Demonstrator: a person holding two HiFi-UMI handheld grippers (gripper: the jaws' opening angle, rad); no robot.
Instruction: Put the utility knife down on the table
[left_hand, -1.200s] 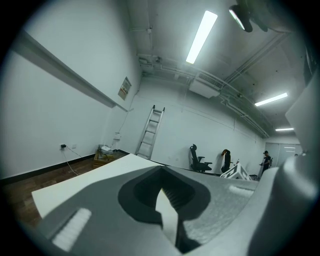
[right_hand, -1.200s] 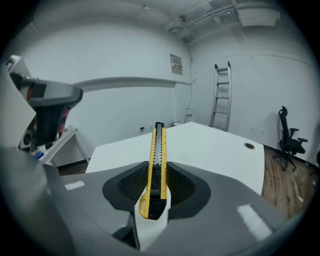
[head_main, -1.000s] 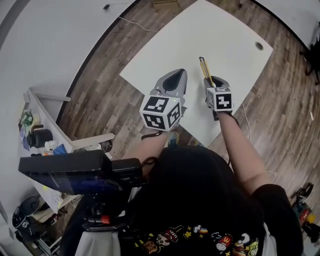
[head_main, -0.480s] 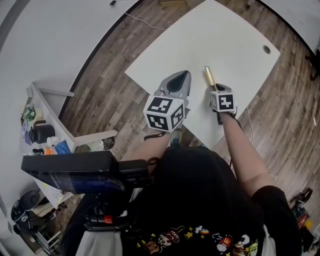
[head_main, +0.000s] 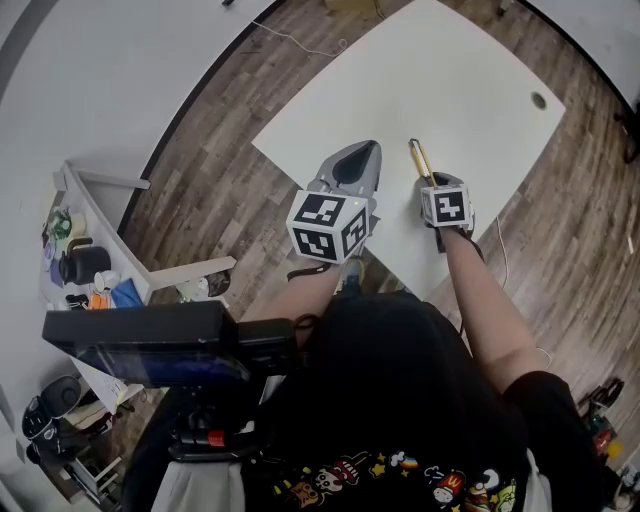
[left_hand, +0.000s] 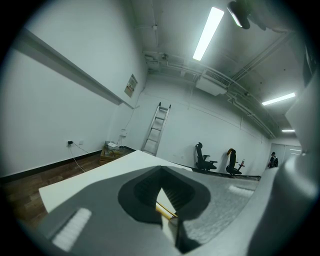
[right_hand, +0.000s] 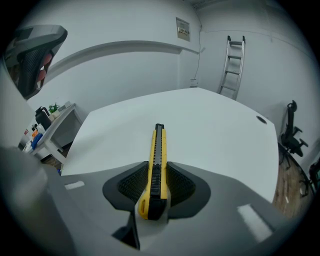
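Head view: I note a brown wood-plank floor (head_main: 230, 150) and, set on it, a large white rectangular table (head_main: 450, 80) with its top bare apart from the items below. Against the wall at the left of this view stands a white shelf unit (head_main: 80, 250) carrying small bottles and clutter. Both tools are held over the near part of the table. The grey left gripper (head_main: 352, 165) hangs above the near edge; in the left gripper view (left_hand: 161, 200) its jaws are drawn together on nothing, with only a thin wedge of table top (left_hand: 100, 172) showing between the ribbed pads. Just beside it, the grey right gripper (head_main: 432, 180) is clamped on the slim yellow-and-black utility knife (head_main: 418, 155). The right gripper view (right_hand: 156, 187) confirms both pads pressed against the handle of the knife (right_hand: 158, 150), butt end nearest the camera, the body running straight forward over the white surface (right_hand: 200, 115). I cannot tell whether its tip touches the table. A small round cable hole (head_main: 540, 100) sits near the far right edge.
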